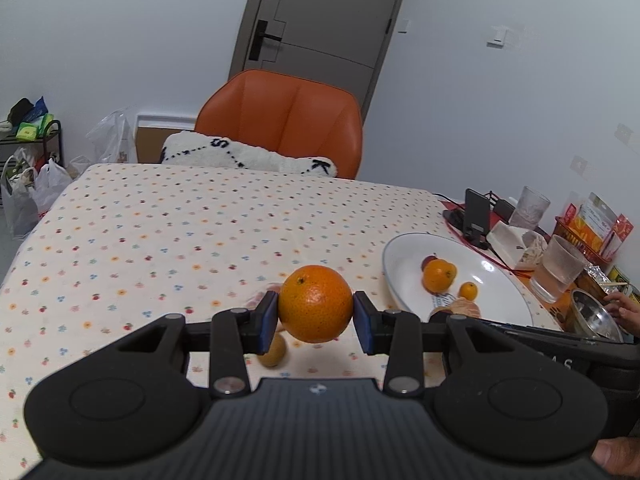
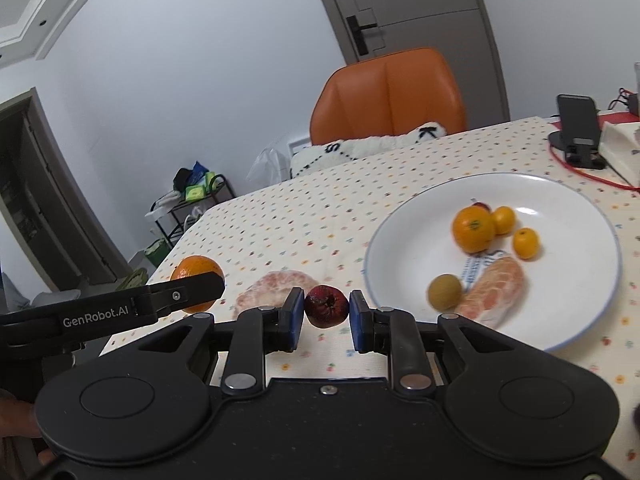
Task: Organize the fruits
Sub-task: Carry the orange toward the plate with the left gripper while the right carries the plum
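Observation:
My left gripper (image 1: 315, 312) is shut on a large orange (image 1: 315, 303), held above the dotted tablecloth; the same orange (image 2: 197, 272) shows at the left of the right wrist view. My right gripper (image 2: 323, 314) is shut on a small dark red fruit (image 2: 326, 306), just left of the white plate (image 2: 404, 216). The plate holds an orange (image 2: 473, 229), two small yellow-orange fruits, a brown-green fruit (image 2: 445, 293) and a peeled segment piece (image 2: 494, 292). A peeled citrus (image 2: 276, 286) lies on the cloth behind my right gripper. A small brownish fruit (image 1: 274, 354) sits under my left gripper.
An orange chair (image 1: 280, 120) with a white cushion stands at the table's far side. Right of the plate (image 1: 404, 280) are a phone stand (image 2: 578, 128), red cable, glasses (image 1: 560, 268), a metal bowl and snack packs. A hand (image 1: 626, 312) rests at the right edge.

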`<state>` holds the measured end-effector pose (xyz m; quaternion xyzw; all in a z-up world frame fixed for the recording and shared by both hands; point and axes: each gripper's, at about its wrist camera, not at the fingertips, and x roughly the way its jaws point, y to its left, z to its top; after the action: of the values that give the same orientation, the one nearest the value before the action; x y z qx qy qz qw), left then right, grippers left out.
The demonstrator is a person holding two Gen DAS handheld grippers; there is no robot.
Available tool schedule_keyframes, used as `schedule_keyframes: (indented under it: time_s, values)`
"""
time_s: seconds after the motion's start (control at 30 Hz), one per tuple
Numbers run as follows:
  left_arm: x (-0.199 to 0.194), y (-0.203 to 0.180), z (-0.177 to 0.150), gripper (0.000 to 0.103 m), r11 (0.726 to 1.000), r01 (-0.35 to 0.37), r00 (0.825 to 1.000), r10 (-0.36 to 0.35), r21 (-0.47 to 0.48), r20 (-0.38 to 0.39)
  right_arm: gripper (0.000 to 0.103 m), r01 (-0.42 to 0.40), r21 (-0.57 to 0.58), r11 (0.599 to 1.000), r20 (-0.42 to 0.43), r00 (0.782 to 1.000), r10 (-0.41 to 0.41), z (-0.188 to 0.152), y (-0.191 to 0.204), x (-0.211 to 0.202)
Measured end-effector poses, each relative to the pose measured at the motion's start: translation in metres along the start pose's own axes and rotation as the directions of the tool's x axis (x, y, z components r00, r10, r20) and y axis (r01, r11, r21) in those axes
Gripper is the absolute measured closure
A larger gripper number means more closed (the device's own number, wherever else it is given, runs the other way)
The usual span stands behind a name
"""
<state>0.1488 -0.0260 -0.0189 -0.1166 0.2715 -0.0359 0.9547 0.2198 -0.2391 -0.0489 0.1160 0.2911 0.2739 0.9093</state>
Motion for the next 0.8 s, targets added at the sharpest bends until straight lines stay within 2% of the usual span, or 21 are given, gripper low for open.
schedule_keyframes:
  time_s: [0.8]
  values:
    - [0.037,-0.059,0.001,0.065,0.995,0.077,0.996,-0.074,0.069,-0.045,0.081,0.109,0.093,0.99,0.053,0.992,-0.114,0.004,-0.069,-0.031]
